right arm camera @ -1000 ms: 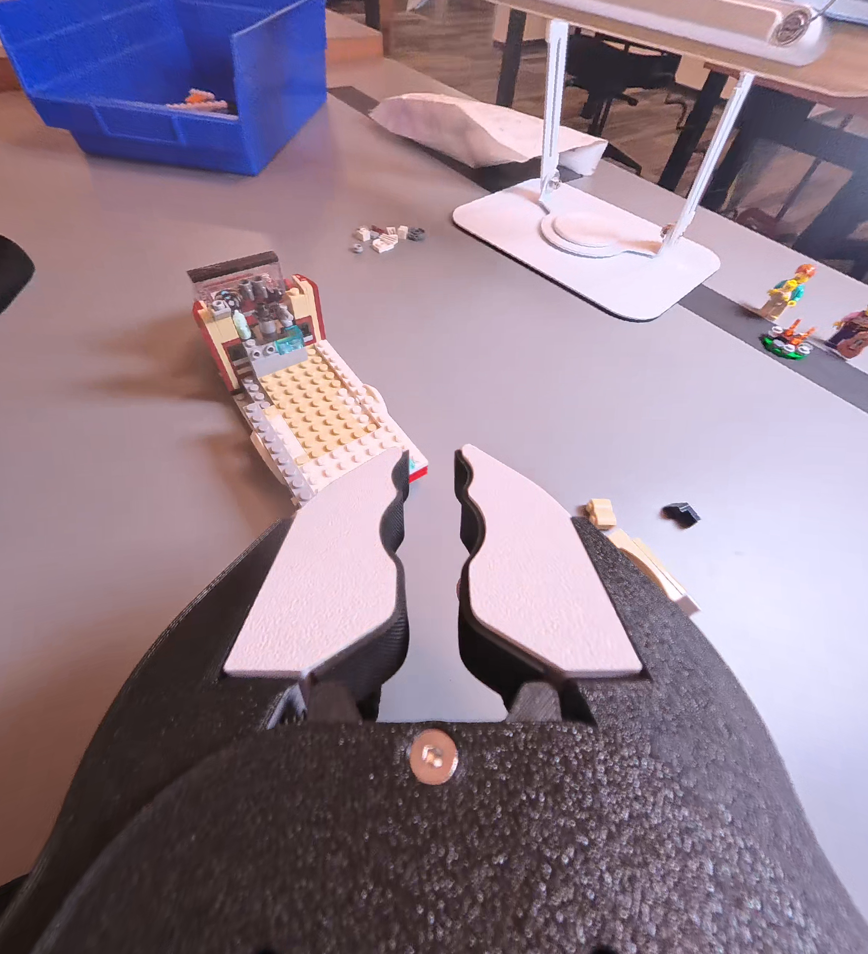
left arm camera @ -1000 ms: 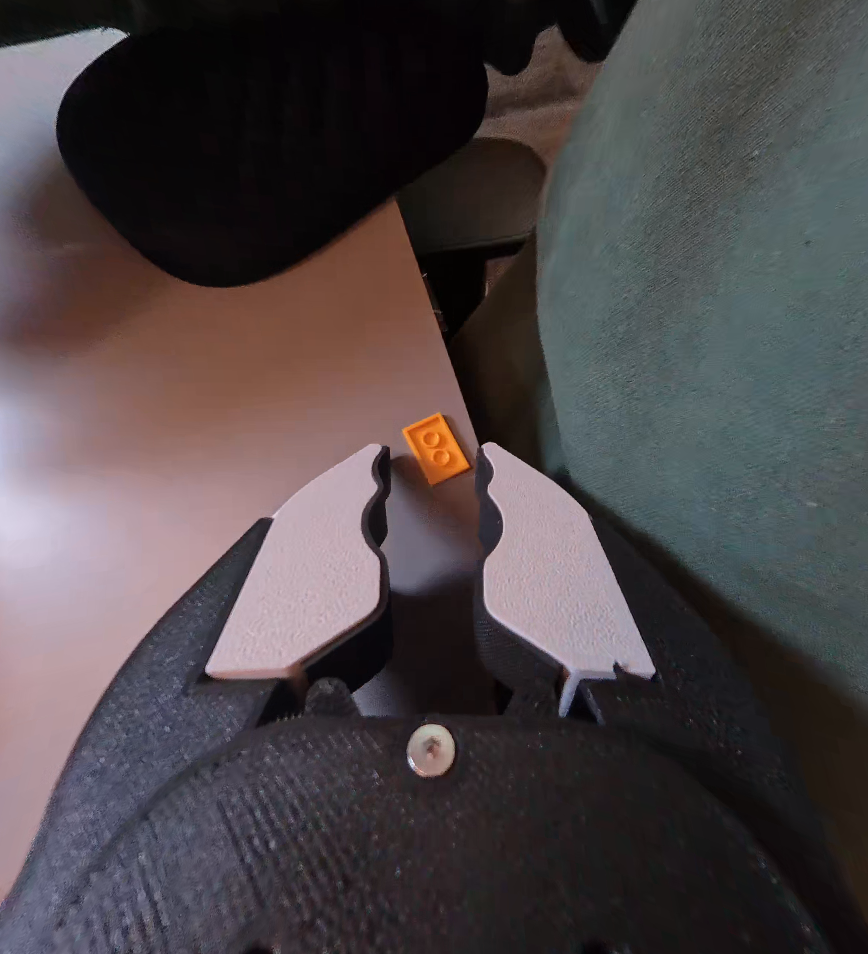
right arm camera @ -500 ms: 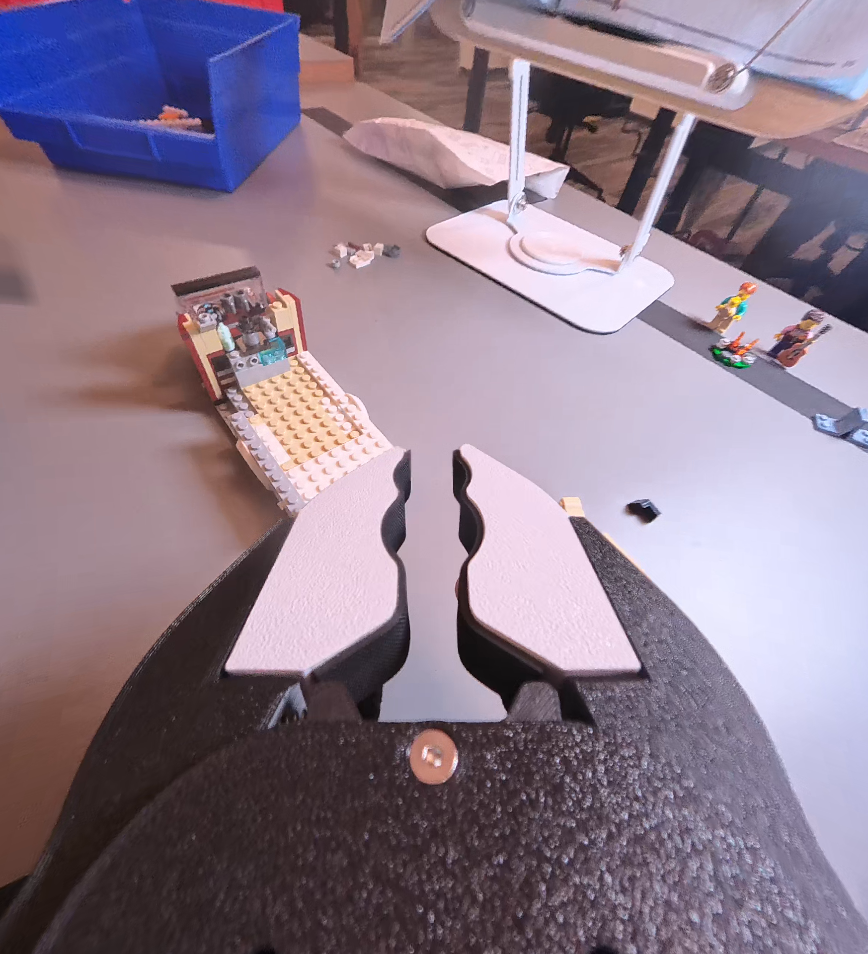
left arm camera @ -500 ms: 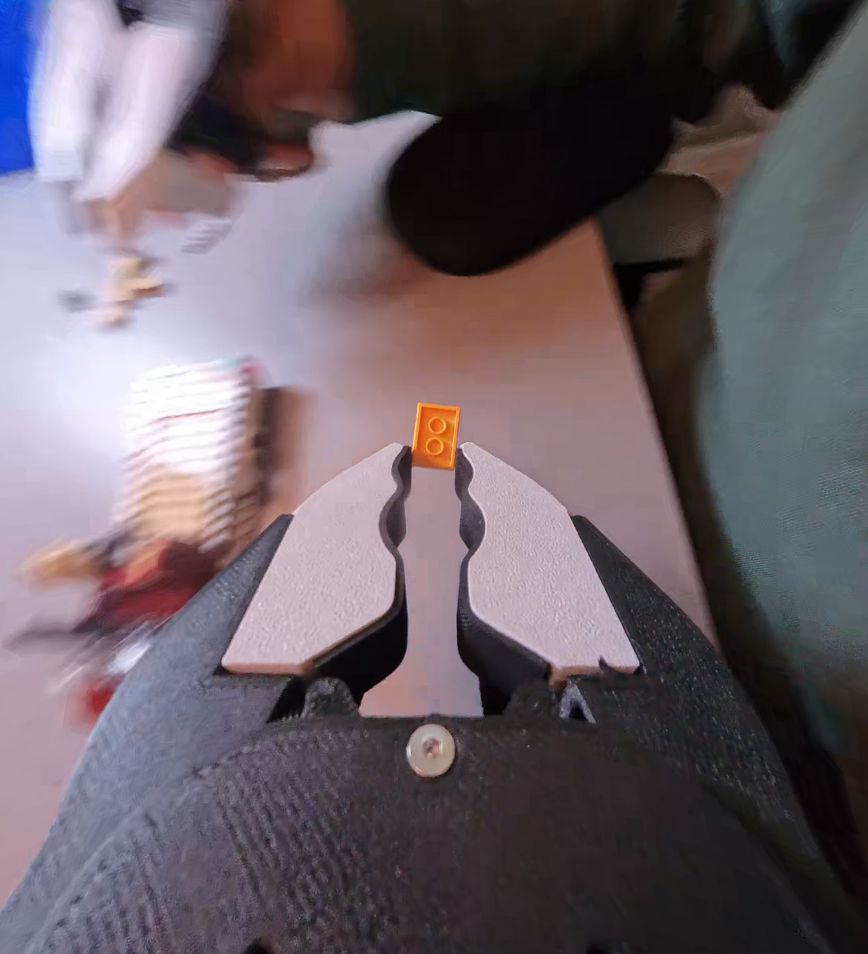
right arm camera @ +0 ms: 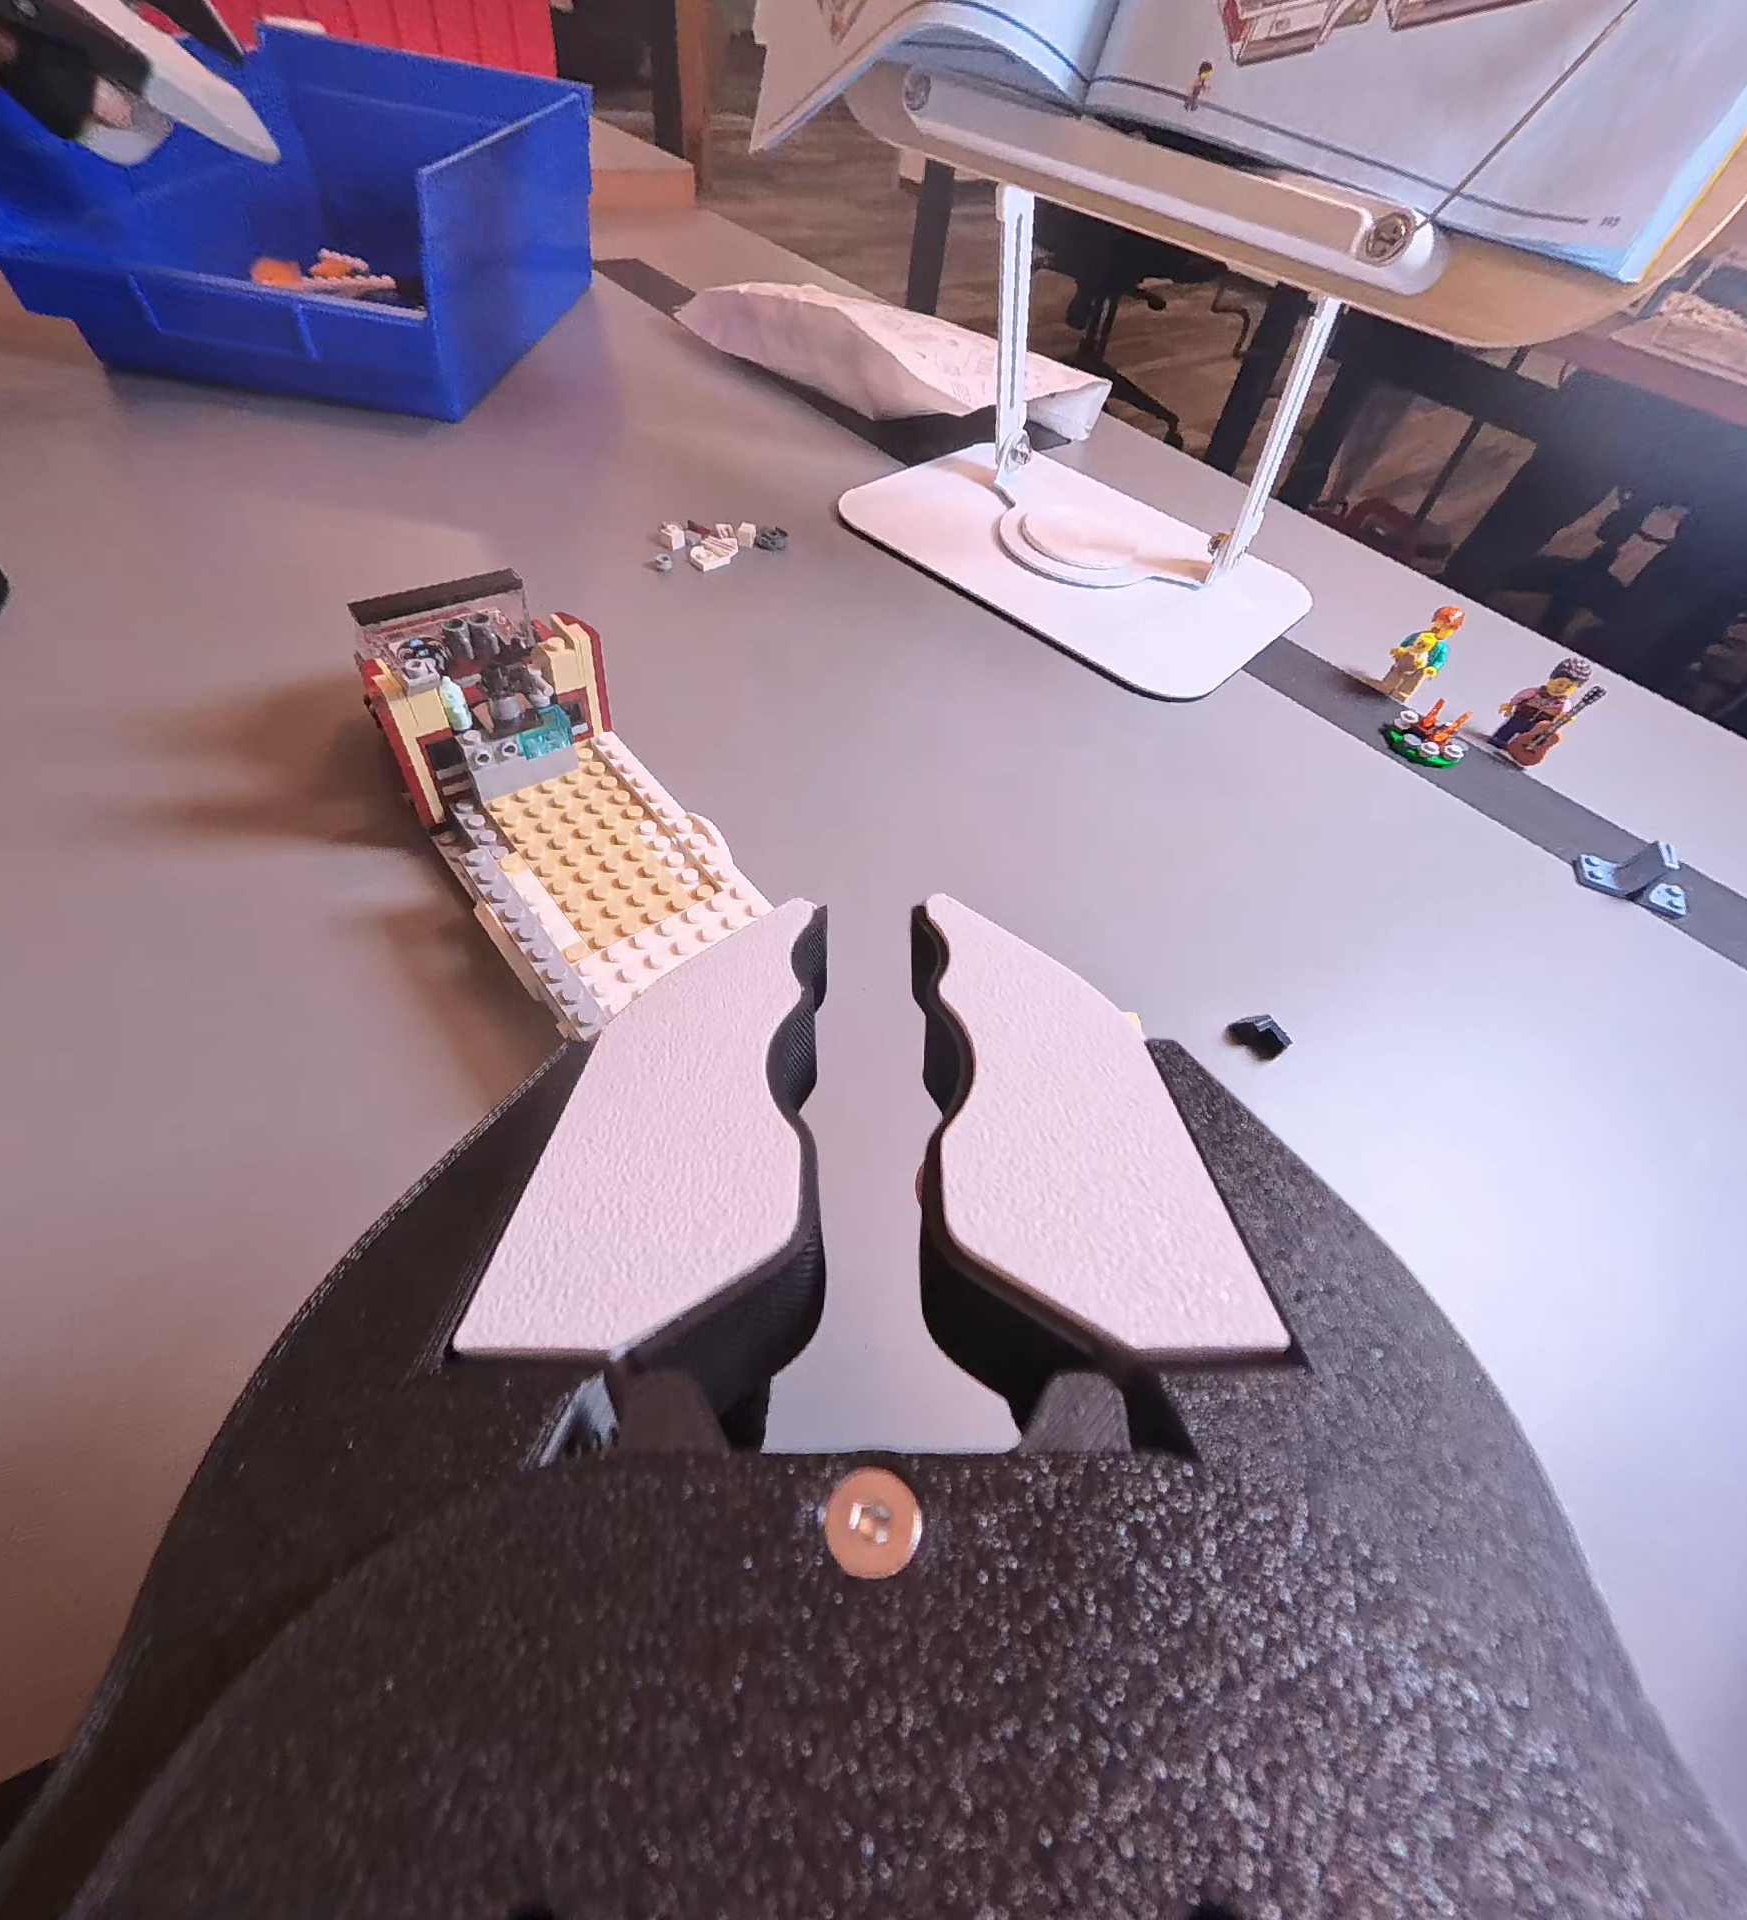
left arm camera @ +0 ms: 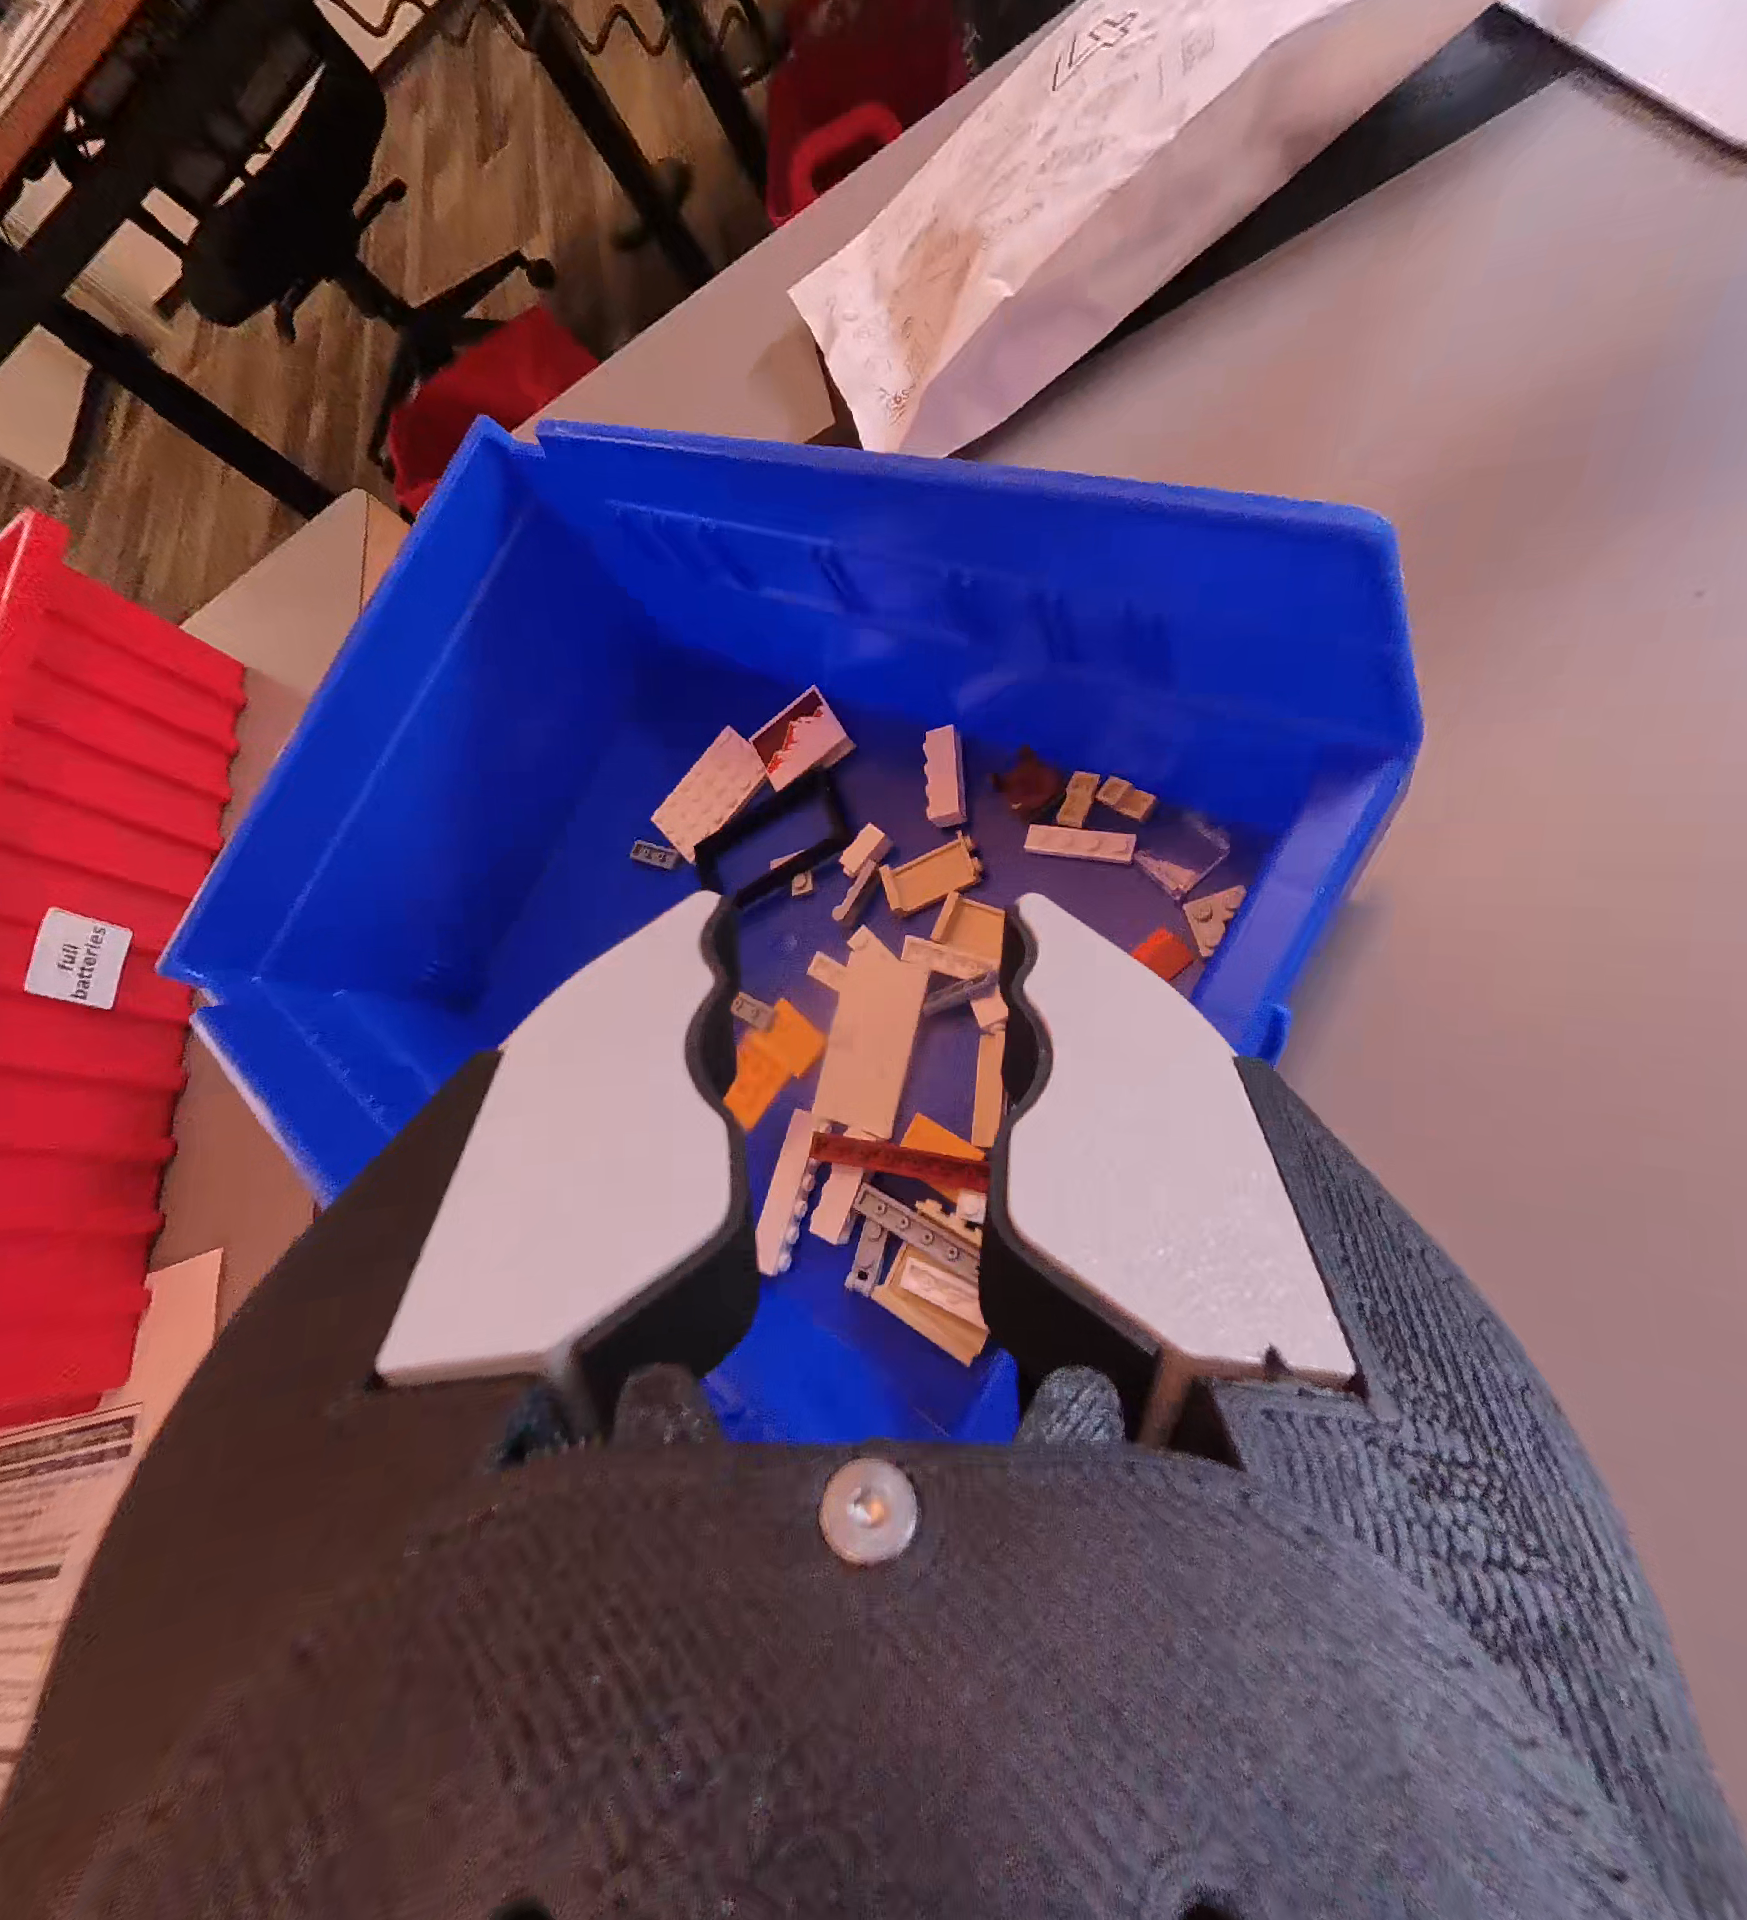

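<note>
We find the left gripper (left arm camera: pixel 869 920) poised above the blue bin (left arm camera: pixel 536 665), jaws spread wide and gripping nothing; loose bricks, among them an orange plate (left arm camera: pixel 770 1060), lie on the bin floor below. The right gripper (right arm camera: pixel 869 920) hangs over the grey surface (right arm camera: pixel 1056 810), jaws narrowly parted on air, just beside the brick model (right arm camera: pixel 557 800). A small black piece (right arm camera: pixel 1258 1034) lies near it.

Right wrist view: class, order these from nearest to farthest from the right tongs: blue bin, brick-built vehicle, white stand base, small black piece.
From the right tongs:
1. Brick-built vehicle, just left of the tips.
2. Small black piece, to the right.
3. White stand base, ahead right.
4. Blue bin, far left.
</note>
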### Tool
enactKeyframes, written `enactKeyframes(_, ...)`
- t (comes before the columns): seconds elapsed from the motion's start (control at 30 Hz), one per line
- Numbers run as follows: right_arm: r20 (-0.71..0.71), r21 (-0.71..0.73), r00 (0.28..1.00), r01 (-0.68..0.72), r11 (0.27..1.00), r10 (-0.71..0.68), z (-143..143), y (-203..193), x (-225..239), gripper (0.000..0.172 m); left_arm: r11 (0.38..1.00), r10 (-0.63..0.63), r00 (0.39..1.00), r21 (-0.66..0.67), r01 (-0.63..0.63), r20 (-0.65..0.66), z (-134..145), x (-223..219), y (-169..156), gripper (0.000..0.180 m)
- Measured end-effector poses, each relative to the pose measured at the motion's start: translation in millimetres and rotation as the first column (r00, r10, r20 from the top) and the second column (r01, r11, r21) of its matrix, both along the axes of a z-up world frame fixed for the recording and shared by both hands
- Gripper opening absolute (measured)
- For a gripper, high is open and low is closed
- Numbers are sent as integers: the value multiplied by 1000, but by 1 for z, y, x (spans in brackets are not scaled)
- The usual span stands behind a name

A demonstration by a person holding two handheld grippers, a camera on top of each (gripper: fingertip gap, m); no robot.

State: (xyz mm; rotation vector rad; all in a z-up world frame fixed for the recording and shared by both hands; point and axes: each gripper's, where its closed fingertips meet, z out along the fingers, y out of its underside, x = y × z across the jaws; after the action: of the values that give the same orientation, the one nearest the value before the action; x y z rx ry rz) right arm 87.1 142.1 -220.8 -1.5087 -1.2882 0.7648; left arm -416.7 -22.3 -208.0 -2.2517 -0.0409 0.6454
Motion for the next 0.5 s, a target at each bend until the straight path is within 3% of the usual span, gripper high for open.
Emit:
enactKeyframes(0.17, -12, -19, 1000, 11, 1000, -11, 0, 3, 2, 15, 998, -28, 1000, 65, 27, 5, 2, 4, 8, 53)
enactKeyframes(0.27, -11, -25, 1000, 3, 1000, -3, -2, 1, 0, 15, 981, -121, 992, 156, 116, 26, 12, 25, 18, 48)
enactKeyframes(0.4, -12, -15, 1000, 1, 1000, -2, -2, 0, -2, 16, 878, -345, 938, 367, 308, 39, 39, 80, 38, 41)
enactKeyframes(0.5, -26, -10, 1000, 6, 1000, -6, 0, -1, -4, 16, 795, -449, 894, 453, 403, -7, 48, 115, 50, 41)
